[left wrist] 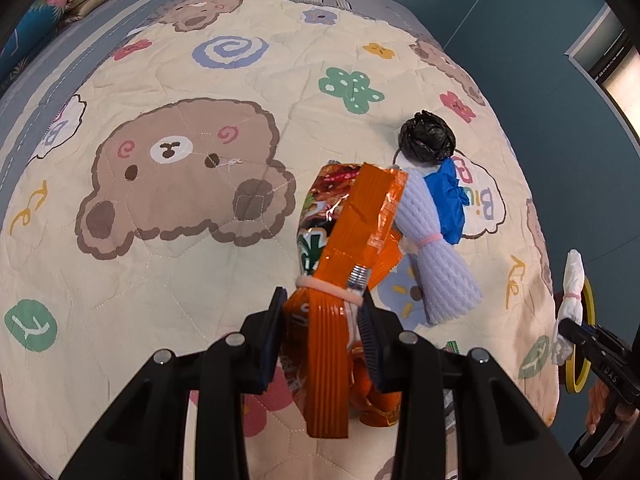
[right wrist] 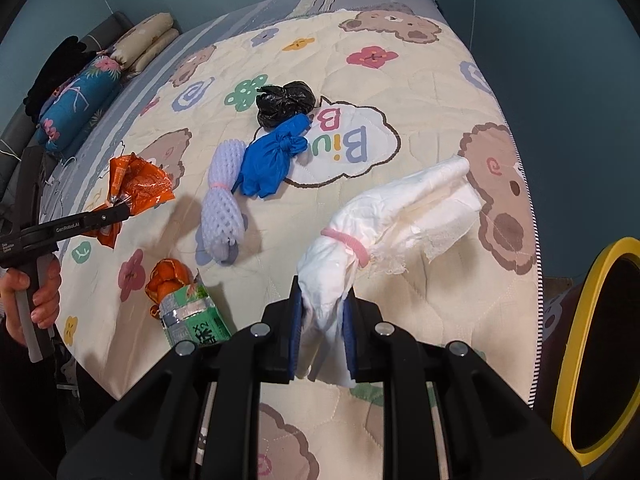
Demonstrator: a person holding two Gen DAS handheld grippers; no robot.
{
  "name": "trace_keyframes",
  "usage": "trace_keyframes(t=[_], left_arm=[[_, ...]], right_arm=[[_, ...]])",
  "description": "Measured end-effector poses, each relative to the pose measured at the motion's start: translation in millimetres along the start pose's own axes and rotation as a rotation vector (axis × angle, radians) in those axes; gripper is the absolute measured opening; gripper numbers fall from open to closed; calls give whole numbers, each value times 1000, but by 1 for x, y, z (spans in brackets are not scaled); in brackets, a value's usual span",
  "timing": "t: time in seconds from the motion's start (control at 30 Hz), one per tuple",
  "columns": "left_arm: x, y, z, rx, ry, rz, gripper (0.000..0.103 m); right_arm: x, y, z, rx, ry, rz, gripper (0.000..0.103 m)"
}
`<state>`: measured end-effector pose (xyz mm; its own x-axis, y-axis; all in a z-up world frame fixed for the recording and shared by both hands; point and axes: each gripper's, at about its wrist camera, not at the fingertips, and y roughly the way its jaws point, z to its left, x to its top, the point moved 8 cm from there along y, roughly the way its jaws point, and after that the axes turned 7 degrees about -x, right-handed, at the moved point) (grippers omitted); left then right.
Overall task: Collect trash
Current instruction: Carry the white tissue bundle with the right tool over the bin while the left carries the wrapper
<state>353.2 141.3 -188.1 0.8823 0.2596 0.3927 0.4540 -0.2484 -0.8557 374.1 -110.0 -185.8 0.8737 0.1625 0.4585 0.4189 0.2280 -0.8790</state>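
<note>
My left gripper (left wrist: 322,320) is shut on an orange snack wrapper (left wrist: 352,232) tied with a pink band, held up above the bed; the same wrapper (right wrist: 138,184) shows at the left of the right wrist view. My right gripper (right wrist: 323,328) is shut on a white tissue bundle (right wrist: 400,216) with a pink band, lifted near the bed's right edge. On the quilt lie a white foam net (right wrist: 224,208), a blue knotted glove (right wrist: 272,156), a black plastic ball (right wrist: 284,102), an orange peel (right wrist: 168,278) and a green carton (right wrist: 196,320).
A yellow-rimmed bin (right wrist: 600,344) stands beside the bed at the right. The bear-print quilt (right wrist: 420,92) covers the bed, with rolled pillows (right wrist: 76,108) at the far left. A hand (right wrist: 40,296) grips the left tool's handle. Blue wall surrounds the bed.
</note>
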Motion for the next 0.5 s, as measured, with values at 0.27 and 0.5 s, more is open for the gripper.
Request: trace_keyframes(t=[0.27, 0.5], left_arm=[[-5, 3, -18, -10, 4, 10, 33], [-12, 11, -58, -33, 70, 34, 33]], right_arm=[[-13, -5, -17, 9, 32, 7, 17], [-22, -16, -35, 16, 51, -1, 17]])
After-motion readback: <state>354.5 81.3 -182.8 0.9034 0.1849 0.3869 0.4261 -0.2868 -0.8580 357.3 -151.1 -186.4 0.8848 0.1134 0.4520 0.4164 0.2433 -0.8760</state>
